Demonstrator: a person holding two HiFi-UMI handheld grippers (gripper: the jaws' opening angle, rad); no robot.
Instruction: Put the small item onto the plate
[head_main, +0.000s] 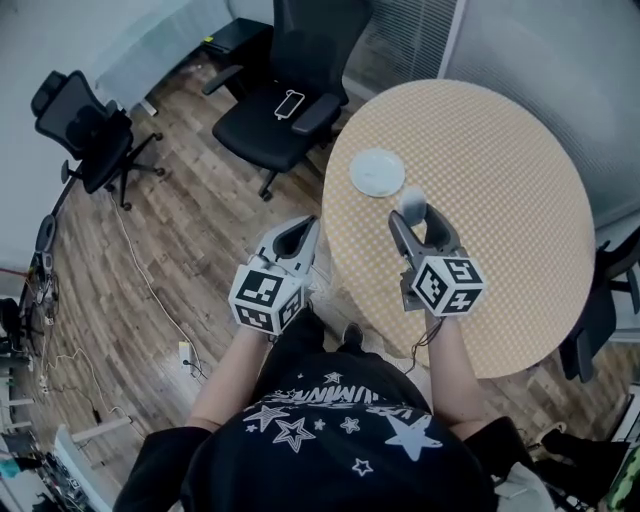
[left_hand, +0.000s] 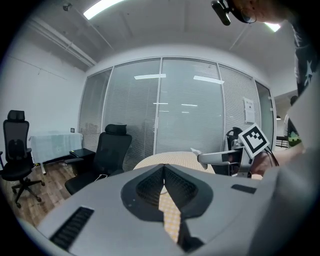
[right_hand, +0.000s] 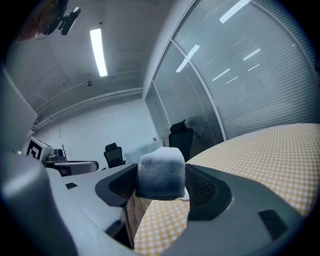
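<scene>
A small grey-white block (right_hand: 161, 174) is clamped between the jaws of my right gripper (head_main: 412, 209), which is shut on it; the same block (head_main: 411, 200) shows pale at the jaw tips in the head view. It hangs above the round checked table (head_main: 500, 200), a little nearer to me than the white plate (head_main: 377, 172). My left gripper (head_main: 297, 237) is held off the table's left edge, over the floor. Its jaws meet in the left gripper view, with nothing between them. My right gripper (left_hand: 200, 152) also shows there, off to the right.
A black office chair (head_main: 280, 110) with a phone (head_main: 289, 103) on its seat stands just beyond the table's left side. Another black chair (head_main: 90, 130) is further left. Cables run over the wooden floor (head_main: 170, 260). Glass walls with blinds (left_hand: 165, 110) close off the room.
</scene>
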